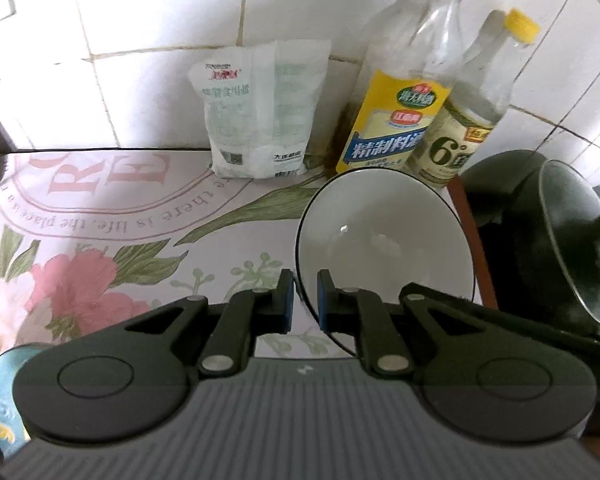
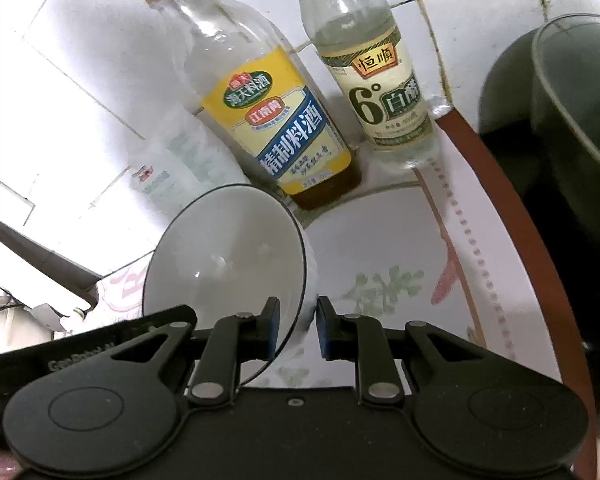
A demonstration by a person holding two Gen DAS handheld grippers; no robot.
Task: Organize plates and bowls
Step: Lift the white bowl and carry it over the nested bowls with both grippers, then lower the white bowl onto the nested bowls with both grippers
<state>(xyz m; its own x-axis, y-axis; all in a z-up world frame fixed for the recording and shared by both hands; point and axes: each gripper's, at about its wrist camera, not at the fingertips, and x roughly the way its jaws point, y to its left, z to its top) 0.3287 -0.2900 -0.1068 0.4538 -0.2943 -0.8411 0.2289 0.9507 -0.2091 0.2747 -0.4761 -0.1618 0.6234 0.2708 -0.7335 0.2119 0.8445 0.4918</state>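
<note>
A white bowl (image 1: 384,248) with a thin dark rim hangs tilted, its inside facing the left wrist camera. My left gripper (image 1: 305,300) is shut on its left rim. In the right wrist view a white bowl (image 2: 224,252) of the same look tilts toward the camera, and my right gripper (image 2: 298,328) is shut on its right rim and wall. A black gripper body (image 2: 80,352) with lettering shows at the lower left of that view. Whether both grippers hold one bowl I cannot tell.
Against the tiled wall stand a salt bag (image 1: 260,120), a yellow-labelled cooking wine bottle (image 1: 396,112) and a vinegar bottle (image 1: 472,120). A dark wok with a glass lid (image 1: 560,240) sits at the right. A floral cloth (image 1: 100,240) covers the table.
</note>
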